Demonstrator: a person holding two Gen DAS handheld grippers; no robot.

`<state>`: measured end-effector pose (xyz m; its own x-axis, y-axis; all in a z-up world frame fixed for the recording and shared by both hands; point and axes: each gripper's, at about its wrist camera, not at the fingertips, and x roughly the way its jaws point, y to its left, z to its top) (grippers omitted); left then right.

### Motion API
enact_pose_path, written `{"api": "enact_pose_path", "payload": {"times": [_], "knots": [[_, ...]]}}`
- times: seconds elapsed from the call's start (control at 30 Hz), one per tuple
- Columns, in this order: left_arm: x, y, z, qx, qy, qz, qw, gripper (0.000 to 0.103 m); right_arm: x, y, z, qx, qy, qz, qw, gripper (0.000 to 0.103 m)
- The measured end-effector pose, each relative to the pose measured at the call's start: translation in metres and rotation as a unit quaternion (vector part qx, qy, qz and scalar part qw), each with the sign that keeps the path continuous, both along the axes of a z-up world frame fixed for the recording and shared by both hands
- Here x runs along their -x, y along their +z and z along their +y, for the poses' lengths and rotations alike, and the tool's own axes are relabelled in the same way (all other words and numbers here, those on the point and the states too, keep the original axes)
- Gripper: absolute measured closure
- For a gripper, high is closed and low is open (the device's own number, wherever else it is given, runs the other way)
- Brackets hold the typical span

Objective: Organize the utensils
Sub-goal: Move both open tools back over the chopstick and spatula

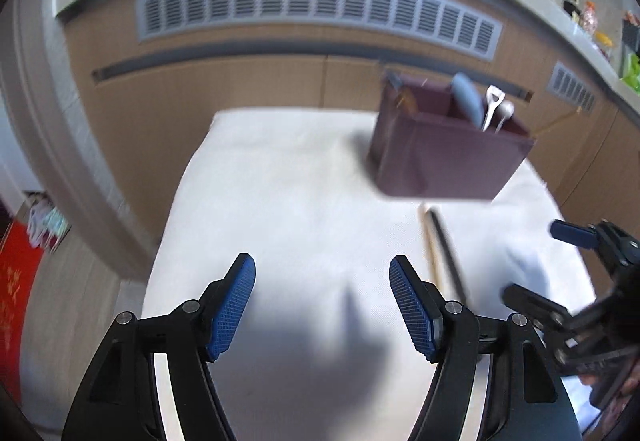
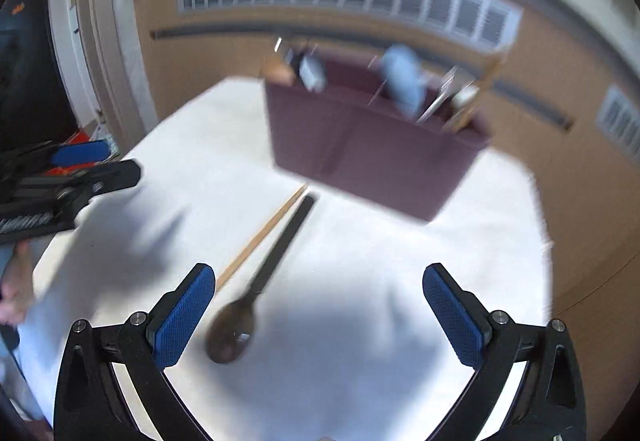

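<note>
We have both hand-held grippers over the white-covered surface [image 2: 360, 281], neither carrying anything. The left hand-held gripper [image 1: 322, 301] has its jaws spread wide w/ only cloth between them; the right hand-held gripper [image 2: 319, 315] is spread wide too, empty.

The maroon organizer box [image 2: 372, 157] sits toward the far edge of the surface, already holding a few utensils upright in its compartments: a pale blue piece [image 2: 402, 81] and some metal ones beside it, too blurred to name. Still loose on the cloth, between the box and us: a dark spoon [image 2: 260, 281] and a single wooden chopstick [image 2: 264, 233], lying just beside each other, roughly parallel, handles pointing toward the box. The spoon's bowl lies close to the right hand-held gripper's left finger, near the front edge.

Our read on handling: both are light and rigid, no fragility worry. The spoon's flat handle looks like the best hold, approx mid-length, since the rounded bowl would likely slip or rotate in the pads. The chopstick is thin and low on soft cloth, so it probably rolls; we'd pinch across it near the middle, pressing slightly into the fabric. They lie close enough that grabbing one may nudge the other.
</note>
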<state>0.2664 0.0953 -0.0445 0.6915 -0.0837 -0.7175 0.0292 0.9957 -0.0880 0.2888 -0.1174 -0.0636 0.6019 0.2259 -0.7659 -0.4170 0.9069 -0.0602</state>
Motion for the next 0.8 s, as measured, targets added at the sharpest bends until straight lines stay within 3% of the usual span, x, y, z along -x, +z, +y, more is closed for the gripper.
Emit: {"api": "enact_pose_path", "payload": {"times": [0.1,0.17,0.23,0.4,0.47,0.6,0.67,0.8], "knots": [[0.013,-0.011,0.012,-0.002,0.013,0.013,0.9998,0.033,-0.014,-0.019,0.01,-0.018,-0.01,0.032,0.999,0.015],[0.018,-0.018,0.019,0.004,0.015,0.022,0.9996,0.033,-0.023,-0.03,0.016,0.016,-0.034,0.029,0.999,0.047],[0.018,-0.022,0.019,0.008,0.012,0.029,0.9995,0.033,-0.032,-0.038,0.021,0.037,-0.051,0.028,0.998,0.061],[0.014,-0.028,0.012,0.012,0.0,0.043,0.999,0.033,-0.04,-0.035,0.03,0.013,-0.044,0.045,0.998,0.061],[0.011,-0.028,0.006,0.009,-0.006,0.046,0.9989,0.033,-0.04,-0.039,0.034,0.026,-0.039,0.051,0.998,0.073],[0.009,-0.027,-0.005,-0.004,-0.018,0.051,0.9985,0.033,-0.035,-0.037,0.032,0.019,-0.03,0.06,0.998,0.078],[0.007,-0.026,-0.012,-0.009,-0.024,0.053,0.9983,0.033,-0.034,-0.04,0.023,0.017,-0.028,0.068,0.997,0.089],[0.003,-0.023,-0.023,-0.017,-0.038,0.055,0.9976,0.033,-0.022,-0.038,-0.003,0.018,-0.035,0.078,0.996,0.092]]}}
